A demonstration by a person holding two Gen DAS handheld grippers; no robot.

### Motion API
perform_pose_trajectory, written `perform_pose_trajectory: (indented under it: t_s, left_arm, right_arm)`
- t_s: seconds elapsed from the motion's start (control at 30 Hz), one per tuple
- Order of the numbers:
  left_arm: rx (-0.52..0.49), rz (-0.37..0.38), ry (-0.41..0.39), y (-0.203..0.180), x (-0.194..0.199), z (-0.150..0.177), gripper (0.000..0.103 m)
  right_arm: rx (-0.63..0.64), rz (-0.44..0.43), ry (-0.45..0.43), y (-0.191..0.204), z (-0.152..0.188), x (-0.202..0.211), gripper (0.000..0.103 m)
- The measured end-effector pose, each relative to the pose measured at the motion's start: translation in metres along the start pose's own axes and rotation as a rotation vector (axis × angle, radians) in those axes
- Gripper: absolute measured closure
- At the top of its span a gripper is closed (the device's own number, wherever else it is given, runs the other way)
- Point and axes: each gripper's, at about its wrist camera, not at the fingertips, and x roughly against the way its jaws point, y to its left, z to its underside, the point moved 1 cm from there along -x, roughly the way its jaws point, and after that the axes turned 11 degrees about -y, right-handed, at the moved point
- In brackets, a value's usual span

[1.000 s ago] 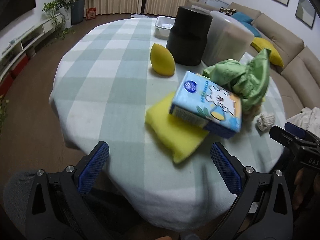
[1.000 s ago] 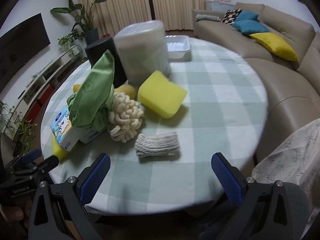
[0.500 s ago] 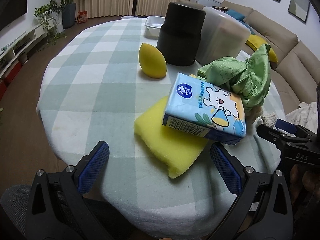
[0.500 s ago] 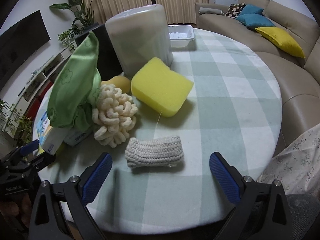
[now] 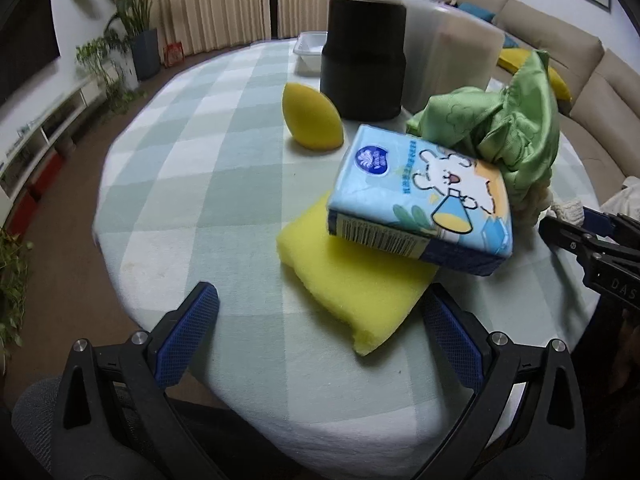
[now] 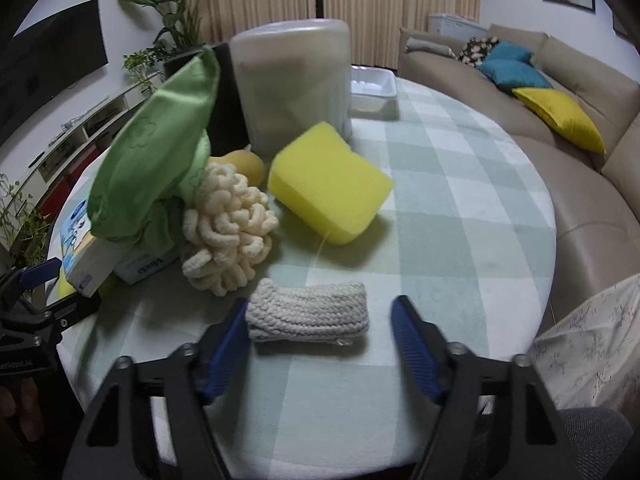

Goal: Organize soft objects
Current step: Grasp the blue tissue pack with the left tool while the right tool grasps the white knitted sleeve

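Note:
In the right wrist view, a grey knitted roll (image 6: 308, 315) lies between the open fingers of my right gripper (image 6: 320, 316), the left pad close to its end. Behind it sit a cream chenille ball (image 6: 228, 224), a yellow sponge block (image 6: 328, 188) and a green cloth (image 6: 156, 148). In the left wrist view, my left gripper (image 5: 316, 312) is open, straddling the near corner of a flat yellow sponge (image 5: 352, 280) that carries a blue tissue pack (image 5: 420, 196). A yellow egg-shaped sponge (image 5: 312, 122) stands further back. The green cloth (image 5: 500, 128) drapes over the pack's far end.
A black cylinder (image 5: 364, 56) and a translucent grey bin (image 6: 292, 80) stand at the middle of the round checked table (image 5: 200, 168). A white tray (image 6: 372, 92) sits behind them. A beige sofa (image 6: 560, 120) with cushions runs along the right side.
Both grippers have moved forward toward the table. The right gripper's fingers have narrowed and now flank the knitted roll. The left gripper has come up to the flat sponge's corner.

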Motion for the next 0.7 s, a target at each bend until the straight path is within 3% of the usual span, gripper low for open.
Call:
perform_pose_trajectory:
  t_s: [0.03, 0.17, 0.33, 0.4, 0.5, 0.57, 0.7]
  left_arm:
    - [0.005, 0.001, -0.012, 0.001, 0.002, 0.001, 0.000]
    - [0.005, 0.002, -0.063, 0.002, 0.006, 0.007, 0.000]
    - [0.035, -0.027, 0.014, 0.006, 0.007, -0.002, 0.000]
    - [0.019, -0.047, -0.048, 0.007, 0.022, -0.012, 0.001]
    - [-0.094, -0.056, -0.150, -0.004, 0.041, -0.031, 0.000]
    - [-0.145, -0.003, -0.122, -0.013, 0.038, -0.037, 0.000]
    - [-0.086, 0.172, -0.036, -0.020, 0.024, -0.036, 0.000]
  right_arm:
    - [0.005, -0.001, -0.003, 0.000, 0.000, 0.000, 0.045]
    - [0.001, -0.014, -0.010, 0.001, -0.001, 0.000, 0.046]
    - [-0.005, -0.026, -0.016, 0.001, 0.000, 0.002, 0.046]
    - [0.000, -0.031, -0.018, 0.003, 0.001, 0.003, 0.046]
    - [0.006, -0.037, -0.020, 0.005, 0.001, 0.004, 0.046]
    - [0.004, -0.043, -0.021, 0.004, 0.001, 0.003, 0.046]
    - [-0.006, -0.055, -0.022, 0.003, 0.001, 0.004, 0.046]
